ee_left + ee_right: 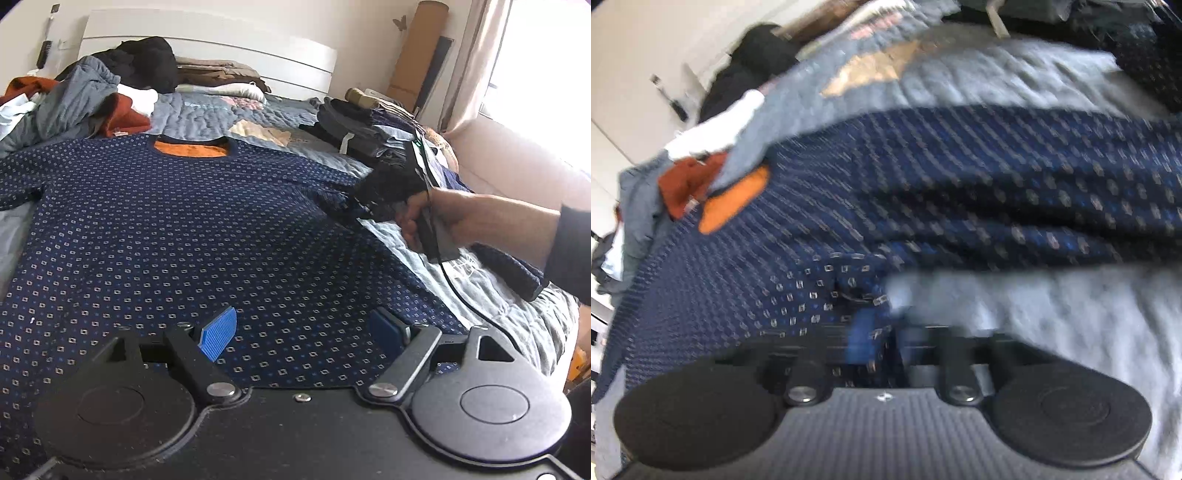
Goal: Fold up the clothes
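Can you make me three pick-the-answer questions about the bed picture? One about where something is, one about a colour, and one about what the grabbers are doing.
1. Where does the patterned sweater lie?
A. spread flat on the bed
B. hanging at the window
C. on the floor

2. What colour shows inside the sweater's neck opening?
A. green
B. orange
C. pink

3. How do the left gripper's blue pads stand?
A. pressed together
B. clamped on a sock
C. apart, with nothing between them

Answers:
1. A, its body lies spread over the quilt.
2. B, an orange lining shows in the collar.
3. C, they hover apart above the sweater; the right gripper is the one pinching the sweater's edge.
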`<action>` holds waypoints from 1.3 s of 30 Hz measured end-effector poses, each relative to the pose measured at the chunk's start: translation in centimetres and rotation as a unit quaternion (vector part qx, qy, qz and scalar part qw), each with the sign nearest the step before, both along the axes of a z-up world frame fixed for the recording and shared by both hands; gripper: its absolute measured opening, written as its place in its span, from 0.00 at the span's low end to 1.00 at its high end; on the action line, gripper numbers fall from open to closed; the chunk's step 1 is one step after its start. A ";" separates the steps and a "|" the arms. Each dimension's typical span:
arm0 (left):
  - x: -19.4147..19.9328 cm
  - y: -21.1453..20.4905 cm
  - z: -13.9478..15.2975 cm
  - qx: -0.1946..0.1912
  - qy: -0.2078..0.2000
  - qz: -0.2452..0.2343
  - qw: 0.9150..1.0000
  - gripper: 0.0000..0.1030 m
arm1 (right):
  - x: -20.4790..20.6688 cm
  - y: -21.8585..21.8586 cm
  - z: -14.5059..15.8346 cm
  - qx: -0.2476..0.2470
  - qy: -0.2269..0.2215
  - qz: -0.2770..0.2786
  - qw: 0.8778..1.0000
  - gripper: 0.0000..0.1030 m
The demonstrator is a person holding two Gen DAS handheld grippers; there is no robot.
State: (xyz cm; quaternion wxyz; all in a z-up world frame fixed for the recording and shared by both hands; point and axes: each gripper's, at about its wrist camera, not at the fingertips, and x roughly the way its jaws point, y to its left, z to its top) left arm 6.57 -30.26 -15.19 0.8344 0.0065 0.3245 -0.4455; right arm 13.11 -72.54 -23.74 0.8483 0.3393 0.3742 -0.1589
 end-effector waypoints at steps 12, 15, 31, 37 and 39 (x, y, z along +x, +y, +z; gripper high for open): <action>0.9 1.6 1.1 -0.009 -0.006 0.023 1.000 0.78 | -6.0 0.1 2.1 0.008 -0.054 -0.049 0.997 0.09; 1.4 2.1 1.1 -0.005 -0.005 0.036 0.999 0.80 | -8.2 2.5 3.6 -0.008 -0.055 -0.027 0.998 0.14; 3.4 18.9 5.4 0.085 0.031 0.051 0.995 0.80 | -23.0 12.9 6.7 -0.060 0.032 0.074 0.995 0.48; 2.9 21.5 1.0 0.081 0.125 0.055 0.987 0.79 | -24.3 14.1 4.5 -0.047 0.058 0.066 0.995 0.50; 3.1 21.1 -0.2 0.083 0.145 0.055 0.984 0.79 | -24.4 14.5 3.7 -0.044 0.073 0.065 0.994 0.50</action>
